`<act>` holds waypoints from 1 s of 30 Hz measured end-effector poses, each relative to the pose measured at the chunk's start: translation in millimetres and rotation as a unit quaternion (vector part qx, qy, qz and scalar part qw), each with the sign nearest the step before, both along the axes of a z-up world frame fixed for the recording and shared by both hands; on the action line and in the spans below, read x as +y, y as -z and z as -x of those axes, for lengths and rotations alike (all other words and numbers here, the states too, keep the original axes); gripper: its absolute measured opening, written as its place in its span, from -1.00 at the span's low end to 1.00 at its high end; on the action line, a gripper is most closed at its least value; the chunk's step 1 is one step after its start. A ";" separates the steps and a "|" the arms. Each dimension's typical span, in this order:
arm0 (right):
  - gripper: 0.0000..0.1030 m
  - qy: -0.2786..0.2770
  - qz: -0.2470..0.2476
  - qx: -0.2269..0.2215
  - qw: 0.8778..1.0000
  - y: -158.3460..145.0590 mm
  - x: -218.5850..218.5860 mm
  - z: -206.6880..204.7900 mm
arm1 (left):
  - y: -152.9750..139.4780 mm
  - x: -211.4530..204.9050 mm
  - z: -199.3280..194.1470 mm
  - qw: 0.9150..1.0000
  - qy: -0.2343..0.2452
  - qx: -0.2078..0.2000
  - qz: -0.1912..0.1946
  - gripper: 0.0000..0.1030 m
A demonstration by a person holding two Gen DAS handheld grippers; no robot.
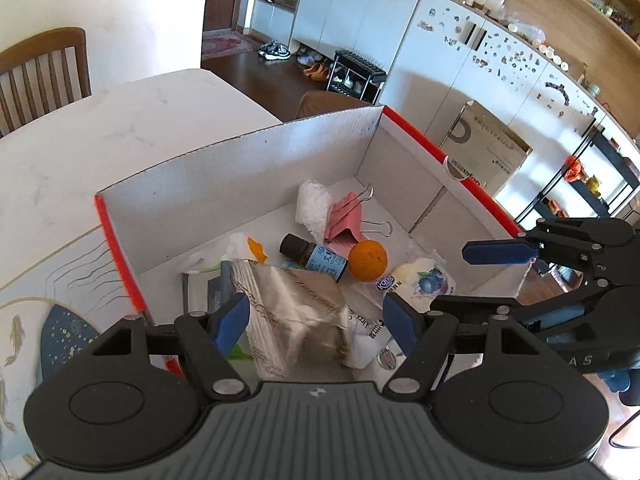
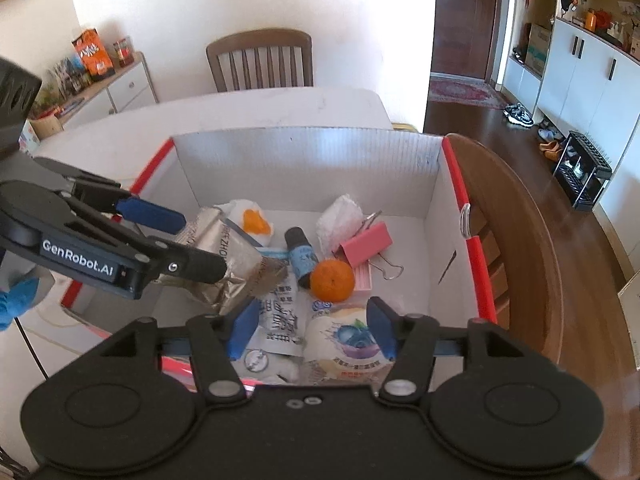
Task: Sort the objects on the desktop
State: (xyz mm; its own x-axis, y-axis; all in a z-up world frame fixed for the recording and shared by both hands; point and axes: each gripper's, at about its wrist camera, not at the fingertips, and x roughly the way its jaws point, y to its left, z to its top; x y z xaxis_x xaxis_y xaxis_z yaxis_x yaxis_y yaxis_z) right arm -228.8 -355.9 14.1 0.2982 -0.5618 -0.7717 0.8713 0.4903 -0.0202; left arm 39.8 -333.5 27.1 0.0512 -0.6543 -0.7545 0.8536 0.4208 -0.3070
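Left gripper [image 1: 316, 316] straddles the silver foil pouch [image 1: 296, 304], contact unclear. Pouch looks light, crinkly, slippery (pinch the flat edge). Right gripper [image 2: 310, 330] gapes wide, empty.

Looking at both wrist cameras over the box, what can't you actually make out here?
- Left wrist view: the silver foil packet is blurred, its print unreadable, its near end hidden behind the left gripper.
- Right wrist view: the blueberry packet is partly covered by the right gripper.
- The dark bottle label is too small to read.

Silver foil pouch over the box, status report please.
Left gripper open around silver foil pouch, above cardboard box. Right gripper open, empty. Tangerine, dropper bottle beneath.
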 end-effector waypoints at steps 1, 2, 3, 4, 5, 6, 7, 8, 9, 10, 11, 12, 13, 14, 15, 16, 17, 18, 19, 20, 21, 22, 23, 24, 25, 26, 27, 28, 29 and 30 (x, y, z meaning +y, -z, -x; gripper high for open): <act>0.18 0.001 0.001 -0.002 1.000 -1.2 1.1 0.2 | -1.7 2.9 0.0 1.000 -0.003 -0.001 0.002 0.41; 0.18 0.003 0.001 -0.005 1.000 -2.6 2.1 0.6 | -3.2 5.7 0.2 1.000 -0.005 -0.001 0.005 0.41; 0.22 0.003 0.002 -0.008 1.000 -3.5 3.7 0.6 | -4.8 8.4 0.1 1.000 -0.007 0.001 0.008 0.41; 0.25 0.004 0.004 -0.010 1.000 -5.0 5.1 0.9 | -6.6 11.8 0.1 1.000 -0.009 0.003 0.012 0.41; 0.25 0.005 0.005 -0.013 1.000 -5.9 6.5 1.1 | -8.4 14.5 0.5 1.000 -0.011 0.003 0.015 0.41; 0.25 0.006 0.006 -0.015 1.000 -7.0 8.4 1.0 | -10.5 17.5 1.1 1.000 -0.014 0.002 0.019 0.41; 0.25 0.007 0.007 -0.018 1.000 -8.2 10.2 0.9 | -12.9 20.7 2.1 1.000 -0.018 -0.002 0.024 0.41; 0.25 0.008 0.008 -0.020 1.000 -9.3 11.9 0.6 | -16.2 25.3 2.9 0.999 -0.023 -0.007 0.030 0.41; 0.25 0.009 0.009 -0.021 1.000 -10.1 13.8 0.3 | -19.2 29.1 3.6 0.999 -0.026 -0.010 0.035 0.41; 0.25 0.011 0.010 -0.024 1.000 -11.4 15.7 0.1 | -21.8 32.8 5.2 0.999 -0.028 -0.013 0.040 0.41; 0.26 0.012 0.010 -0.027 1.000 -12.7 17.6 -0.8 | -24.4 36.2 6.0 0.998 -0.031 -0.017 0.045 0.41; 0.26 0.014 0.012 -0.029 0.999 -13.9 19.6 -1.2 | -26.7 39.1 7.1 0.998 -0.035 -0.021 0.048 0.41; 0.26 0.016 0.015 -0.030 0.999 -15.1 21.7 -1.7 | -29.3 42.4 8.3 0.998 -0.038 -0.025 0.051 0.41; 0.26 0.016 0.018 -0.031 0.999 -15.7 24.2 -2.5 | -31.5 46.4 9.7 0.997 -0.041 -0.028 0.055 0.41; 0.27 0.016 0.021 -0.032 0.999 -16.7 26.9 -3.6 | -33.5 50.3 10.6 0.997 -0.044 -0.029 0.060 0.41; 0.33 0.015 0.024 -0.033 0.999 -17.8 29.8 -4.6 | -35.2 54.4 11.7 0.996 -0.047 -0.030 0.064 0.41; 0.36 0.015 0.027 -0.035 0.999 -18.8 32.7 -5.7 | -36.6 59.7 13.0 0.996 -0.052 -0.032 0.068 0.41; 0.37 0.014 0.031 -0.036 0.999 -20.2 35.8 -6.8 | -37.7 64.3 14.4 0.995 -0.056 -0.036 0.069 0.41; 0.37 0.013 0.034 -0.038 0.999 -21.2 38.5 -8.2 | -38.4 69.1 15.9 0.995 -0.059 -0.039 0.070 0.41; 0.38 0.013 0.036 -0.039 0.998 -22.3 41.2 -9.8 | -38.7 73.9 17.1 0.995 -0.060 -0.039 0.071 0.41; 0.39 0.012 0.040 -0.041 0.998 -23.3 44.4 -11.4 | -38.9 78.2 17.8 0.995 -0.063 -0.038 0.072 0.41; 0.39 0.013 0.043 -0.043 0.998 -24.1 47.4 -12.8 | -38.9 82.5 18.3 0.995 -0.065 -0.038 0.073 0.42; 0.39 0.013 0.046 -0.045 0.998 -25.0 50.1 -14.1 | -38.6 86.7 19.1 0.994 -0.066 -0.039 0.072 0.51; 0.39 0.013 0.049 -0.047 0.998 -25.9 53.5 -15.7 | -38.0 90.7 20.0 0.994 -0.068 -0.043 0.071 0.55; 0.39 0.014 0.051 -0.048 0.997 -26.7 55.9 -17.4 | -37.6 95.5 21.2 0.994 -0.070 -0.049 0.069 0.60; 0.39 0.015 0.053 -0.049 0.997 -27.3 58.4 -18.7 | -37.2 99.2 22.4 0.994 -0.071 -0.054 0.068 0.62; 0.41 0.016 0.057 -0.051 0.997 -27.9 61.1 -19.9 | -36.5 102.2 23.6 0.994 -0.070 -0.056 0.068 0.63; 0.44 0.017 0.059 -0.052 0.997 -28.5 63.7 -21.1 | -36.3 105.0 24.5 0.994 -0.068 -0.055 0.069 0.65; 0.45 0.018 0.062 -0.052 0.997 -29.0 66.1 -22.5 | -35.5 107.9 25.3 0.994 -0.066 -0.053 0.070 0.66; 0.48 0.020 0.064 -0.053 0.996 -29.4 68.4 -23.5 | -34.9 109.9 26.0 0.994 -0.064 -0.051 0.069 0.68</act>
State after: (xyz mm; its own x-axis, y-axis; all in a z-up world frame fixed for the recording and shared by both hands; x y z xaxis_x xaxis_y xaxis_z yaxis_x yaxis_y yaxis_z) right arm -205.3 -287.5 43.4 0.3497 -0.6667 -0.6582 0.8903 0.4552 0.0120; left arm 13.9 -223.6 62.0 0.2134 -0.7344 -0.6443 0.8251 0.4886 -0.2836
